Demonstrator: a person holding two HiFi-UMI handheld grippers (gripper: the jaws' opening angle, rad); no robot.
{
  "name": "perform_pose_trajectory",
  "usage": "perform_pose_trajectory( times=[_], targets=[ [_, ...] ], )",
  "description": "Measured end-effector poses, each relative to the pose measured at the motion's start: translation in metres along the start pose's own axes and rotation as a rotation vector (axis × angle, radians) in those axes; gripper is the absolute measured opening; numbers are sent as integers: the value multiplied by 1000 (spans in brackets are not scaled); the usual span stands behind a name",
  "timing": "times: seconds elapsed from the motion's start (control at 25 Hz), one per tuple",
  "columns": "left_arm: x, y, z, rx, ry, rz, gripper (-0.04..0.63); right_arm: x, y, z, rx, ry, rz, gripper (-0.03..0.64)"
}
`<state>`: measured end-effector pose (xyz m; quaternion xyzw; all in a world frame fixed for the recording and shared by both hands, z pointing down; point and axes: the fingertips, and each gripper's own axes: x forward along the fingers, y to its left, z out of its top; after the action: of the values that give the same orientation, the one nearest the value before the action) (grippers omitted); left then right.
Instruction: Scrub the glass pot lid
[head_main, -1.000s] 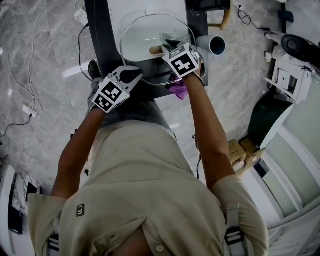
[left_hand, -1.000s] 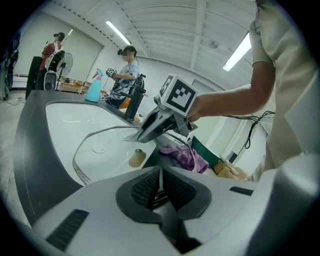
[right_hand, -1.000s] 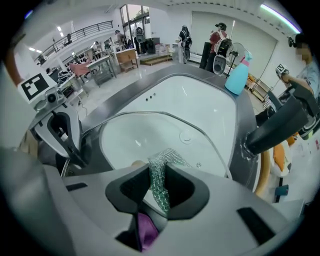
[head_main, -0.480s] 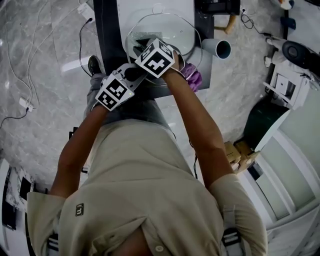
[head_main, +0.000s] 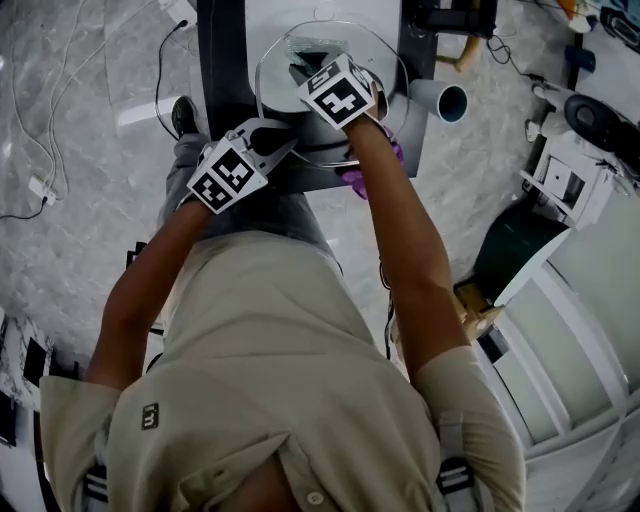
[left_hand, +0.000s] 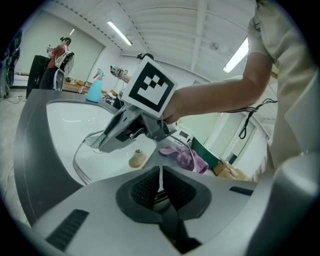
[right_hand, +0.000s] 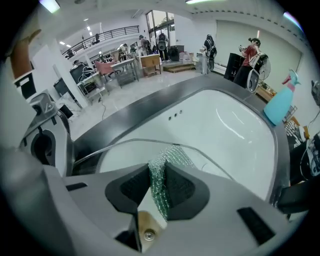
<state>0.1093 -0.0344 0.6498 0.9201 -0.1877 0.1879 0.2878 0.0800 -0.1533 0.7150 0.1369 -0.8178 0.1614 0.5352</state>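
The round glass pot lid (head_main: 275, 78) lies tilted over the white sink (head_main: 270, 20). My left gripper (head_main: 272, 142) is shut on the lid's near rim; in the left gripper view the thin rim (left_hand: 160, 176) is pinched between the ribbed pads. The right gripper (head_main: 308, 72) is shut on a silvery-green mesh scrubber (right_hand: 161, 186) and presses it on the glass near the far rim (right_hand: 127, 143). The lid's tan knob (left_hand: 137, 159) sits just under the right gripper (left_hand: 102, 145); it also shows below the right jaws as the knob (right_hand: 148, 233).
A purple cloth (head_main: 362, 176) lies on the dark counter (head_main: 222, 70) at the lid's right. A white cup (head_main: 443, 100) lies on its side beyond it. A blue spray bottle (right_hand: 280, 106) stands at the sink's far end. People stand far back in the room.
The right gripper swept the scrubber left across the lid, then back towards the middle and farther out. The left gripper kept its hold on the rim.
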Motion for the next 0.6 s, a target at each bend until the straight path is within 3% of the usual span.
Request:
perform_pose_trajectory(
  times=[0.28, 0.6],
  targets=[
    [1, -1, 0, -7, 5, -11, 34, -9, -37, -19, 63, 22, -82, 89],
    [0, -1, -2, -4, 31, -19, 34, -27, -45, -55, 121, 85, -134, 89]
  ],
)
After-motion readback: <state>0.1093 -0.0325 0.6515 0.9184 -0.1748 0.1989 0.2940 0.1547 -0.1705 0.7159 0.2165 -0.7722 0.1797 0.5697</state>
